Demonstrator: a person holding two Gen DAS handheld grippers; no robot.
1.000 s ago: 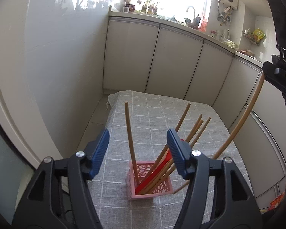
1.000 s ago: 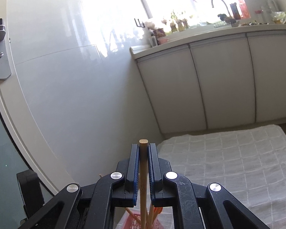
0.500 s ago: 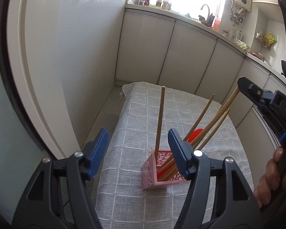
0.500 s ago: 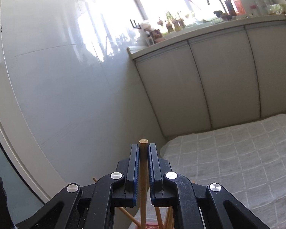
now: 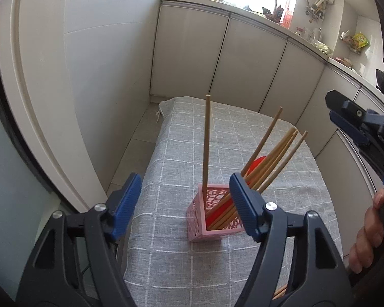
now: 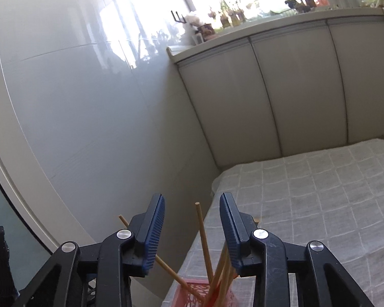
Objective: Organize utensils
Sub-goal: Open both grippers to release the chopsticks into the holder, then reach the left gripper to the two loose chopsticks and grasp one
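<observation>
Currently, left gripper (image 5: 185, 202) jaws stand wide apart, holding nothing. Just ahead, pink basket (image 5: 215, 216) sits on grey cloth (image 5: 281, 268), holding one upright chopstick (image 5: 206, 143), several leaning ones and a red utensil (image 5: 257, 162). Right gripper (image 6: 192, 232) jaws are spread, empty, above the chopsticks.

Left wrist view: high and back from the pink basket (image 5: 213, 213), angled down over the grey checked cloth (image 5: 243, 268), facing the cabinets (image 5: 243, 58) and window beyond. Right wrist view: close above the same basket (image 6: 192, 294), just over the stick tips, tilted more level toward wall and cabinets (image 6: 294, 89). Shared by both: basket, wooden sticks (image 5: 206, 143) (image 6: 204, 238), cloth (image 6: 320, 192), cabinets, sink tap.
</observation>
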